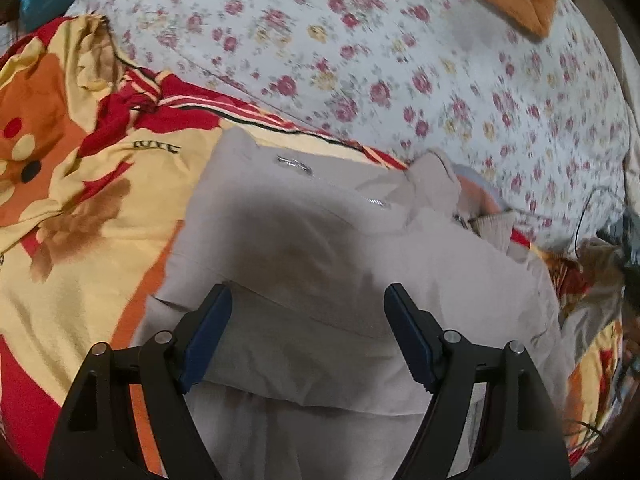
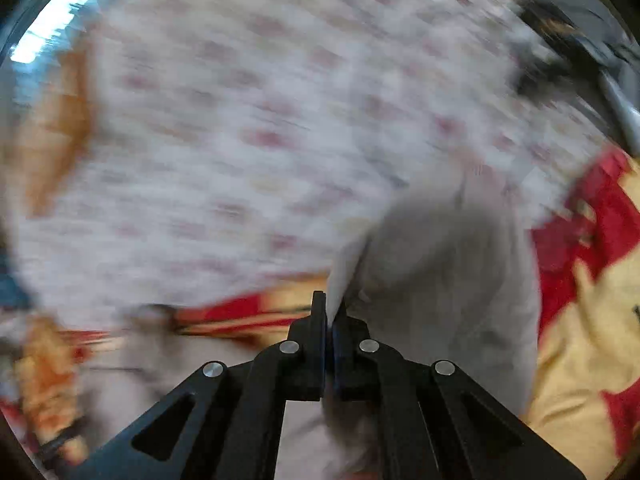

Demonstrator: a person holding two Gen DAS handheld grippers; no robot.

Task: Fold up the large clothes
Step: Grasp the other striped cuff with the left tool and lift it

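Beige garment [image 2: 448, 280] pinched in right gripper [image 2: 330, 312] (left gripper [image 1: 308, 304] jaws wide).

A short line of dark letters [image 1: 157, 146] is printed on the yellow, red and orange blanket [image 1: 80, 240] (seen upside down and blurred); it cannot be read.

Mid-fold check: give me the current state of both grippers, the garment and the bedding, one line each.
left gripper: open, over the garment, gripping nothing.
right gripper: shut on a fold of the garment; view motion-blurred.
beige garment: partly folded on the bed, zipper showing, still rumpled.
red and yellow quilt: crumpled, under the garment.
floral sheet: spread over the bed, mostly flat.
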